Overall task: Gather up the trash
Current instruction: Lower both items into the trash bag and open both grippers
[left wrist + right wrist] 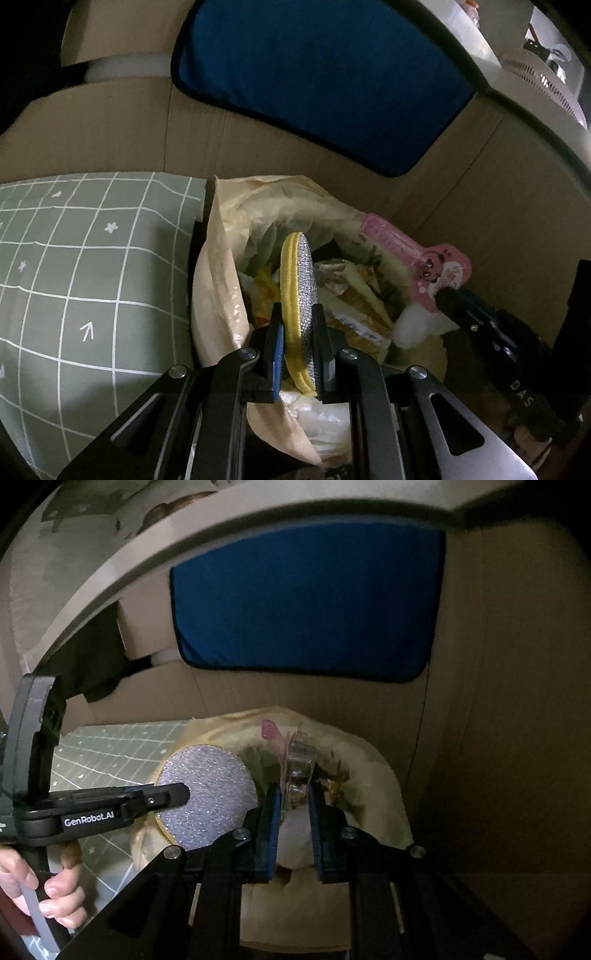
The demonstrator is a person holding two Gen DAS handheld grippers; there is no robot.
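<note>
A cream plastic trash bag (218,280) stands open under the table, holding several wrappers. My left gripper (298,314) is shut on a round scouring pad (297,280) with a yellow rim and a silver face, held over the bag's mouth. The pad's face also shows in the right wrist view (214,794), with the left gripper (177,795) reaching in from the left. My right gripper (293,794) is shut on a pink and clear blister package (291,760) above the bag (373,771). The package also shows in the left wrist view (428,266).
A green grid-patterned cloth (81,280) lies left of the bag. Cardboard walls (498,206) stand behind and to the right. A blue pad with black trim (325,81) leans on the cardboard. The white table edge (207,542) runs overhead.
</note>
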